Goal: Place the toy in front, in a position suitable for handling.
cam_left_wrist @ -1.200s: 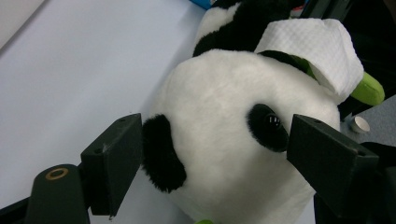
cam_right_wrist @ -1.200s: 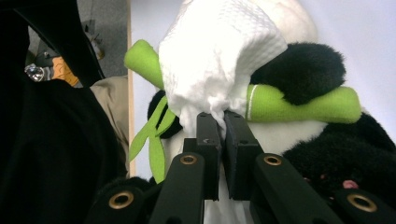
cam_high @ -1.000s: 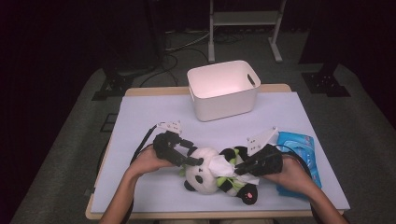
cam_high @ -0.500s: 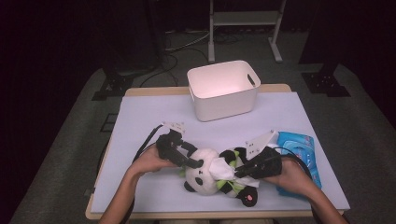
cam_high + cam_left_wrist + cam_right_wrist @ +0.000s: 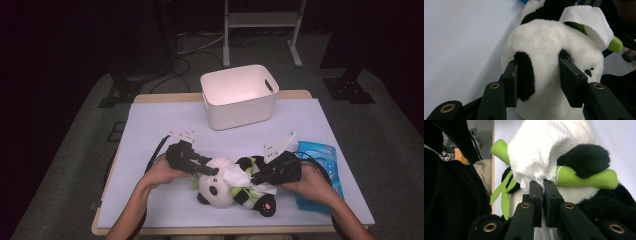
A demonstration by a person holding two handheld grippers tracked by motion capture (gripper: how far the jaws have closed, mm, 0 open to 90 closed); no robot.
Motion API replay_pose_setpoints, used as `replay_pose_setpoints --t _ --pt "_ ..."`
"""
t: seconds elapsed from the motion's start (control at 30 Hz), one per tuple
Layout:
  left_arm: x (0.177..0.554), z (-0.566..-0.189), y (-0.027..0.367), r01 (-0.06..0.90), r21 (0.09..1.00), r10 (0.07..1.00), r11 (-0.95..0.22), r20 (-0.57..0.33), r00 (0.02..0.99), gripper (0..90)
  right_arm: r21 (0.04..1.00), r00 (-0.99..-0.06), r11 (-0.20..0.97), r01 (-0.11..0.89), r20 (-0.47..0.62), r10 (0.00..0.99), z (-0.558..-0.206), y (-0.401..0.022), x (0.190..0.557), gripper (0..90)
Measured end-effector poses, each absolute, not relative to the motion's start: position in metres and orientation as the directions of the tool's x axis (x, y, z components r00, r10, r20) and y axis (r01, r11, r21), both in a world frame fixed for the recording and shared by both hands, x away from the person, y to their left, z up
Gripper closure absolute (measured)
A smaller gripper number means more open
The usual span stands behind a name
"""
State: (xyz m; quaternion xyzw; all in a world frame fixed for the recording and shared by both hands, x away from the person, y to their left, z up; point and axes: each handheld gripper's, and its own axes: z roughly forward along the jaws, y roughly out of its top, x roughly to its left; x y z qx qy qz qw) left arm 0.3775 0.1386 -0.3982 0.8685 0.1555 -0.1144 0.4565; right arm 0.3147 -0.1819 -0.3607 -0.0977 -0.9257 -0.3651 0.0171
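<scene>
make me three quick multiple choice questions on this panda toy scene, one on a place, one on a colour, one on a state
1. Where does the white bin stand?
A. far side of the table, beyond the panda
B. on the floor
C. on the panda

2. What colour is the plush bamboo stick that the panda plush hugs?
A. red
B. green
C. yellow

3. What does the right hand-held gripper do?
A. stands wide open
B. pinches the white wipe
C. holds the bin

Key: 1 A, the high view shows it past the panda; 2 B, the right gripper view shows bright green; 3 B, the jaws are closed on the wipe's gathered end.
</scene>
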Motion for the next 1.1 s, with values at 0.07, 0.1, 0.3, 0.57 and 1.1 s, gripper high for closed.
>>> replay_pose_setpoints --t 0.07,0.1,0.3,0.57,1.1 --pt "0.377 -0.398 0.14 0.366 0.772 0.169 -0.519 -0.328 0.93 57.6 0.67 -0.98 0.717 0.192 0.1 0.17 -0.36 -0.18 0.315 85.7" --pt "0.376 -0.399 0.141 0.36 0.784 0.173 -0.506 -0.317 0.933 60.3 0.665 -0.981 0.723 0.186 0.088 0.171 -0.359 -0.18 0.315 85.8" --pt "0.375 -0.396 0.141 0.341 0.807 0.201 -0.482 -0.277 0.94 65.2 0.659 -0.981 0.731 0.178 0.061 0.183 -0.356 -0.178 0.319 85.8" --pt "0.379 -0.385 0.142 0.316 0.828 0.214 -0.464 -0.241 0.947 65.4 0.665 -0.977 0.725 0.178 0.03 0.213 -0.353 -0.177 0.329 85.9" --pt "0.38 -0.399 0.152 0.453 0.751 0.157 -0.481 -0.434 0.887 26.7 0.639 -0.989 0.759 0.123 0.019 0.144 -0.363 -0.169 0.306 86.6"
